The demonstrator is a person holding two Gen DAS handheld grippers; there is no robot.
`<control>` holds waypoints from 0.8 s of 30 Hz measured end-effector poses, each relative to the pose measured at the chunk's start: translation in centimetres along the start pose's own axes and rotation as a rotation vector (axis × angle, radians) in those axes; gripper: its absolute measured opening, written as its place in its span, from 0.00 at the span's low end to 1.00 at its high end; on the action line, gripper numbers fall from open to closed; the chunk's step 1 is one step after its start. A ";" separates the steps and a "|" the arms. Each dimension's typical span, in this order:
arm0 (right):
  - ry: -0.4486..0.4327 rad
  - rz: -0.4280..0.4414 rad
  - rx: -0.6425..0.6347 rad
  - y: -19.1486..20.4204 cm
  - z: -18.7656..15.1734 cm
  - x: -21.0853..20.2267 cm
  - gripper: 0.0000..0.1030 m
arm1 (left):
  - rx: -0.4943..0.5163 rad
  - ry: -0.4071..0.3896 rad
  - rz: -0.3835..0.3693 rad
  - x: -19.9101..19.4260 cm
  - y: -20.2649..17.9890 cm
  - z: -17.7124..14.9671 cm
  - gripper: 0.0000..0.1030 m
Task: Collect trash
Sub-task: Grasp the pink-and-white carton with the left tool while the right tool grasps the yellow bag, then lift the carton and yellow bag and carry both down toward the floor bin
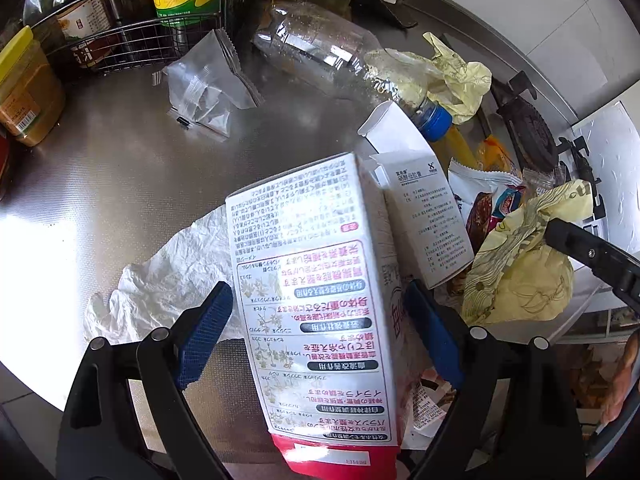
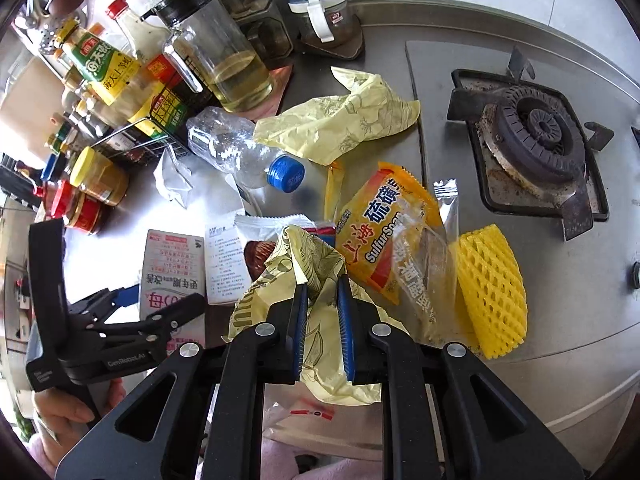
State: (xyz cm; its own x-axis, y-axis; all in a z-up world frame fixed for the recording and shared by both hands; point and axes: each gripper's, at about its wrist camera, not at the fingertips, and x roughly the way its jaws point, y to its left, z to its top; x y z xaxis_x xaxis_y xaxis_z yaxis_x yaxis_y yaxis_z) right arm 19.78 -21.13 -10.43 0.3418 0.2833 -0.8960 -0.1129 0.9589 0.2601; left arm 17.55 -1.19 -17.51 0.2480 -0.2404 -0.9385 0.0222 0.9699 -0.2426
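My left gripper (image 1: 318,300) is shut on a white and red medicine box (image 1: 316,300) with Japanese print, held over the steel counter; the box also shows in the right wrist view (image 2: 170,276). My right gripper (image 2: 323,288) is shut on a crumpled yellow wrapper (image 2: 316,264), which shows in the left wrist view (image 1: 516,272). Other trash lies around: a clear plastic bottle (image 2: 240,148) with a blue cap, a second yellow wrapper (image 2: 340,124), a yellow soap packet (image 2: 380,220), a yellow foam net (image 2: 490,292), a small white box (image 1: 428,216), a crumpled tissue (image 1: 160,280) and clear bags (image 1: 208,88).
A gas burner (image 2: 536,136) sits at the right of the steel counter (image 1: 100,184). A wire rack (image 1: 132,36) with sauce bottles, an oil jug (image 2: 224,52) and jars (image 2: 98,176) stand at the back left. A plastic bag (image 2: 312,416) lies below my right gripper.
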 end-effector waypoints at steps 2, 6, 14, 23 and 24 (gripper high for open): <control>-0.016 0.003 -0.004 0.1 0.3 -0.6 0.16 | -0.005 0.008 -0.012 0.1 0.0 -0.2 0.64; -0.043 0.008 -0.005 0.5 0.8 -1.6 0.16 | -0.001 -0.016 -0.002 -0.8 -0.1 -0.1 0.57; -0.113 0.021 -0.019 1.7 1.2 -4.5 0.15 | 0.026 -0.130 0.007 -6.1 -0.7 0.8 0.56; -0.189 0.006 -0.035 2.8 0.9 -8.0 0.15 | 0.067 -0.249 -0.011 -11.9 -2.6 -0.1 0.55; -0.195 0.006 -0.033 2.7 0.7 -8.3 0.15 | 0.075 -0.256 -0.017 -12.3 -2.8 -0.3 0.55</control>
State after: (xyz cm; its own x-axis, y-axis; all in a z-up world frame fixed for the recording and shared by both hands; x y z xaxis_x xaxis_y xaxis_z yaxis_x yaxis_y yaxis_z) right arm 17.32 -20.84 -2.01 0.5146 0.2895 -0.8071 -0.1455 0.9571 0.2505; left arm 14.17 -0.98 -5.32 0.4837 -0.2480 -0.8393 0.0976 0.9683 -0.2299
